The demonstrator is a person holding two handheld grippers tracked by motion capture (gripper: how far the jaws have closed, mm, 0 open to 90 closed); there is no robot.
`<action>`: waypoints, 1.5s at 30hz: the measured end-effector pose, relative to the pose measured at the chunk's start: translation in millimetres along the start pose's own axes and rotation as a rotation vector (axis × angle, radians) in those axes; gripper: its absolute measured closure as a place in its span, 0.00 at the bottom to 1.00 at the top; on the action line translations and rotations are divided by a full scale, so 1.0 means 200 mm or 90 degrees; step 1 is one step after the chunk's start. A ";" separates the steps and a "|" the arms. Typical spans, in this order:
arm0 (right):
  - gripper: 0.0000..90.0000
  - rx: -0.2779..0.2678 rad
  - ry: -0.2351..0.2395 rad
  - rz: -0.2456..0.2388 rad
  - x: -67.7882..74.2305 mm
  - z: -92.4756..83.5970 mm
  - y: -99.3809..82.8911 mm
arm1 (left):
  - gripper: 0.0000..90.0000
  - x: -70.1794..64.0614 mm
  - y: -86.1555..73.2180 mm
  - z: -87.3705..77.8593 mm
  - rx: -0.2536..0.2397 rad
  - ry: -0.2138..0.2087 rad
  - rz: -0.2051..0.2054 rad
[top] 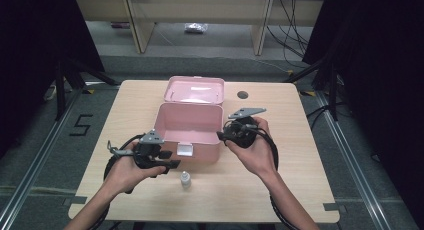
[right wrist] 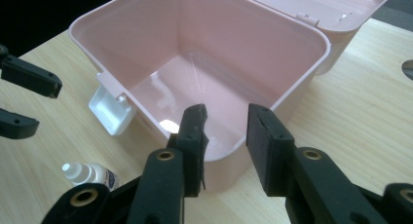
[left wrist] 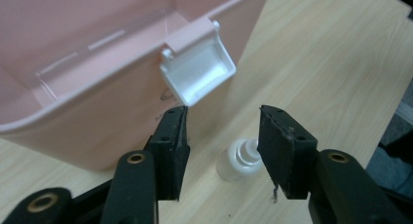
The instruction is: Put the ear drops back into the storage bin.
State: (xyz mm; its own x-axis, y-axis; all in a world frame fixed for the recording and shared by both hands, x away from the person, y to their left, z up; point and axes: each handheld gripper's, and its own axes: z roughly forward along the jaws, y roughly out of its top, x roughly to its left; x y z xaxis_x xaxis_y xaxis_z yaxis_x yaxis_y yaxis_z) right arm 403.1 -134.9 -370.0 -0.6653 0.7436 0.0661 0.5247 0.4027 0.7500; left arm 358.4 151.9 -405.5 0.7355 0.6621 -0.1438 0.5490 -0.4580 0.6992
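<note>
Gaping left tongs seemingly straddle the bottle, untouched.

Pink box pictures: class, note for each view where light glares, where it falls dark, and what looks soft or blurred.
High view: bright table, black surroundings, small bottle barely resolved. Left gripper view: glare on the white latch, bottle soft. Right gripper view: shiny reflections on the pink box floor, near jaws slightly blurred.
</note>
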 end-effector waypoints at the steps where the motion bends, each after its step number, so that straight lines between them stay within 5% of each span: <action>1: 0.77 0.000 0.000 0.000 0.00 0.00 0.00 | 0.59 -0.01 0.00 0.01 0.006 -0.004 -0.005; 8: 0.77 0.010 0.002 0.010 0.00 -0.01 0.00 | 0.62 -0.05 0.04 0.07 0.083 -0.028 0.002; 9: 0.77 0.012 0.003 0.015 0.00 -0.02 0.00 | 0.63 -0.04 0.04 0.08 0.111 -0.031 0.022; 12: 0.77 0.008 0.000 0.008 0.00 -0.02 0.00 | 0.63 -0.06 0.04 0.11 0.114 -0.025 0.009; 13: 0.77 0.009 0.002 0.008 0.00 -0.02 0.00 | 0.64 -0.06 0.05 0.12 0.145 -0.025 0.029; 15: 0.77 0.009 0.000 0.002 0.00 -0.01 0.00 | 0.64 -0.07 0.05 0.15 0.157 -0.031 0.026; 29: 0.77 0.009 -0.003 -0.003 0.00 -0.02 0.01 | 0.67 -0.11 0.05 0.26 0.208 -0.028 0.023; 33: 0.77 0.008 -0.001 -0.002 0.00 -0.02 0.01 | 0.67 -0.11 0.06 0.28 0.250 -0.021 0.057; 34: 0.77 0.009 -0.002 -0.004 -0.01 -0.02 0.01 | 0.67 -0.12 0.05 0.29 0.241 -0.019 0.041; 45: 0.77 0.012 0.004 0.009 0.00 -0.02 0.00 | 0.69 -0.11 0.06 0.31 0.259 -0.018 0.054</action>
State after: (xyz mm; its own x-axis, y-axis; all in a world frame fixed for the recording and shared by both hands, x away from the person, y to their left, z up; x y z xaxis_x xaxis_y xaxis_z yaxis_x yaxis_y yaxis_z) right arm 401.8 -137.7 -367.0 -0.6612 0.7458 0.0807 0.5441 0.4027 0.7361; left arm 373.9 95.1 -437.9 0.7923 0.5979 -0.1213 0.5940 -0.7107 0.3768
